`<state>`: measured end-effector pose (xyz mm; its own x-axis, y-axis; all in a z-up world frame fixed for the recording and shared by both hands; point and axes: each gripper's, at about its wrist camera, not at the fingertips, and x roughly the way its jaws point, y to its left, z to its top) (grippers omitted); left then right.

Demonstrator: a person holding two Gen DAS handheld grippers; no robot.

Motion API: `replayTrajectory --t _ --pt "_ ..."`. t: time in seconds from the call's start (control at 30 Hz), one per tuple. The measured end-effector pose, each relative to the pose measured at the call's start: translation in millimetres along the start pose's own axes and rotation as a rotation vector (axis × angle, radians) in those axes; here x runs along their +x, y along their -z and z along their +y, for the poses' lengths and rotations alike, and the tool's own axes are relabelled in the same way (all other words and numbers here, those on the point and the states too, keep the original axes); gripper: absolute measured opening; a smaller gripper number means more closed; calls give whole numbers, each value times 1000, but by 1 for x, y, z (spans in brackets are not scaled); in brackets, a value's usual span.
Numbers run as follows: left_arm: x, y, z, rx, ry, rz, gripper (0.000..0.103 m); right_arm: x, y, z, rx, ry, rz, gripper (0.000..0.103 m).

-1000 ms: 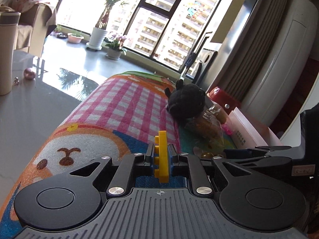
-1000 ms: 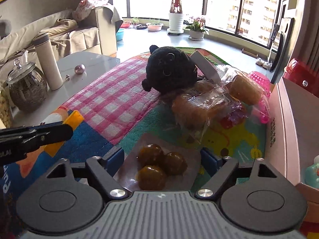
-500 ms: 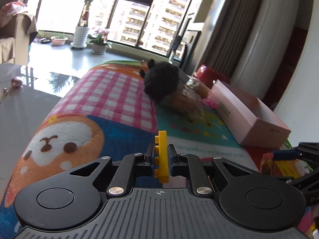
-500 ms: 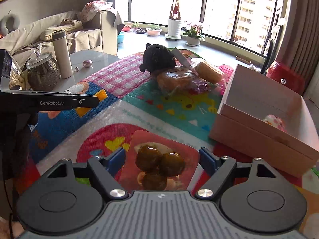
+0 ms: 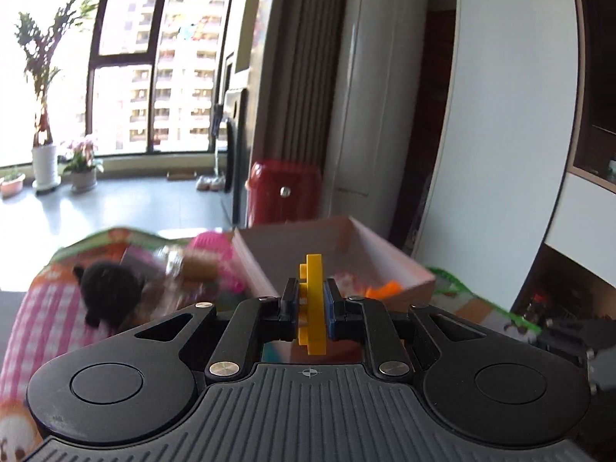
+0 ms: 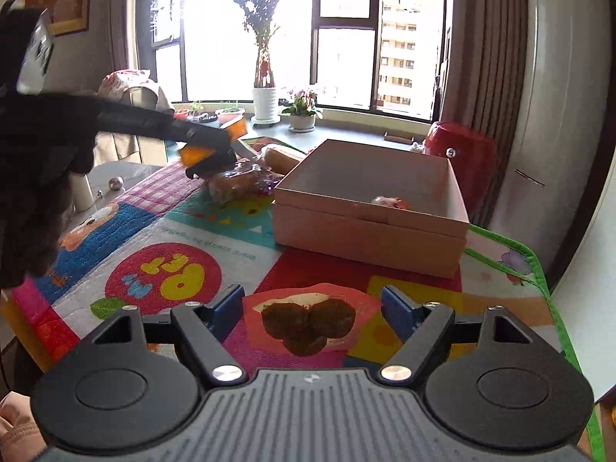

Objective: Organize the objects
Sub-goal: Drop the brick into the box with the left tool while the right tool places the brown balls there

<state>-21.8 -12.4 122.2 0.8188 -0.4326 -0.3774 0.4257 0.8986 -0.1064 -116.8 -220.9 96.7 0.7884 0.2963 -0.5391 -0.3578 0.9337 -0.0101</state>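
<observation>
My left gripper [image 5: 312, 304] is shut on a yellow toy brick [image 5: 312, 300] and holds it in the air, facing the open pink box [image 5: 346, 254]. The brick also shows in the right wrist view [image 6: 213, 144], left of the box [image 6: 369, 227]. An orange toy [image 5: 383, 289] and a pale toy [image 6: 387, 202] lie in the box. My right gripper [image 6: 312, 313] holds a clear packet of three brown balls [image 6: 308, 323] between its wide-set fingers, above the play mat [image 6: 173, 231].
A black plush toy [image 5: 109, 292], bagged bread rolls [image 6: 238, 183] and a pink basket [image 5: 219, 258] lie at the mat's far end. A red bin [image 6: 462, 158] stands behind the box. A thermos [image 6: 82, 192] stands on the grey table at left.
My left gripper has swung right and up with the brick, now facing the box. My right gripper has pulled back with the packet, so the box sits ahead of it.
</observation>
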Motion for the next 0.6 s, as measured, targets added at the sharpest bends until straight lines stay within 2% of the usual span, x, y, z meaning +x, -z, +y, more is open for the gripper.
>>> replayTrajectory --t 0.07,0.1,0.17,0.23,0.33,0.43,0.53,0.6 --pt "32 -27 -1 -45 29 -18 20 -4 2 -5 17 7 -19 78" --pt "49 -35 -1 -52 17 -14 20 -6 2 -7 24 11 -30 78" --pt "88 -42 -3 -25 -71 17 22 -11 2 -11 40 19 -55 78" --pt "106 -41 -1 -36 -102 33 23 -17 2 -15 51 28 -81 78" --pt "96 -32 8 -98 -72 16 23 -22 3 -23 66 38 -103 78" --pt "68 -5 15 -81 -41 22 23 -17 -2 -33 96 33 -91 78" --pt "36 31 20 -61 -9 71 23 -9 -20 -39 109 11 -94 78" --pt "22 52 25 -68 15 122 23 -1 -45 -42 91 8 -127 78"
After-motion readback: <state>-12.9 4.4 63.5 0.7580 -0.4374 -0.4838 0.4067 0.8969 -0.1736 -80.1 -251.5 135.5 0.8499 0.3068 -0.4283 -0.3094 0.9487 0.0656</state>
